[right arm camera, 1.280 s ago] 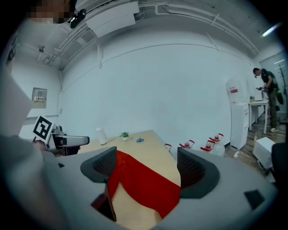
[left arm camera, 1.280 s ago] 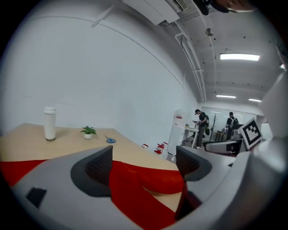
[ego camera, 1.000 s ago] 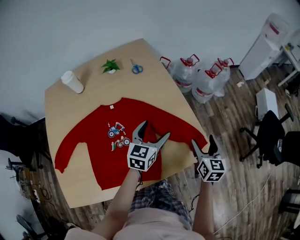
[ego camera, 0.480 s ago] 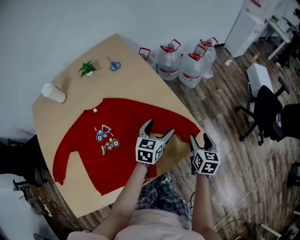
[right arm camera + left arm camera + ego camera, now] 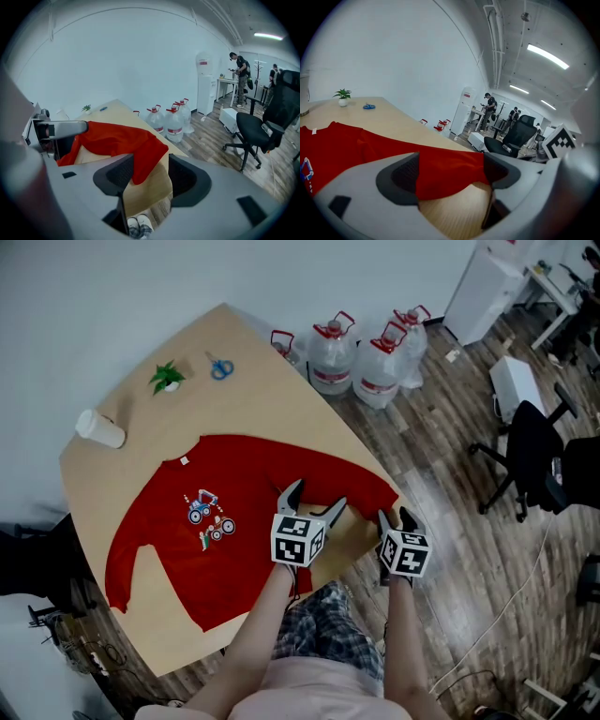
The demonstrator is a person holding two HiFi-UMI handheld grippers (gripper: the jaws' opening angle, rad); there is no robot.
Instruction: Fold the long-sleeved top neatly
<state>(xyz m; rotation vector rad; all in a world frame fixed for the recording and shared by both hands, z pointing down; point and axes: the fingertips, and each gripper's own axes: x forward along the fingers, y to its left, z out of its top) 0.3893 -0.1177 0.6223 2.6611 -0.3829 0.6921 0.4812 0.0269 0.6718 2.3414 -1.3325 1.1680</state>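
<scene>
The red top (image 5: 234, 521) is lying flat on the table (image 5: 253, 381). The left gripper (image 5: 316, 495) is hovering with jaws spread over the right sleeve (image 5: 361, 488). The right gripper (image 5: 394, 516) has jaws that have just been closing, with the cuff (image 5: 145, 154) between them, unpinched. The cup (image 5: 99, 428), plant (image 5: 166, 378) and scissors (image 5: 219, 367) are sitting far left.

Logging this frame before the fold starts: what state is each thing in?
Red long-sleeved top: spread flat, front up, unfolded.
Left gripper: open, fingers over the sleeve.
Right gripper: fingers just closing, cuff between them, not clamped.
White paper cup: upright.
Blue-handled scissors: lying flat.
Small potted plant: upright.
Clear water jugs: upright, capped.
</scene>
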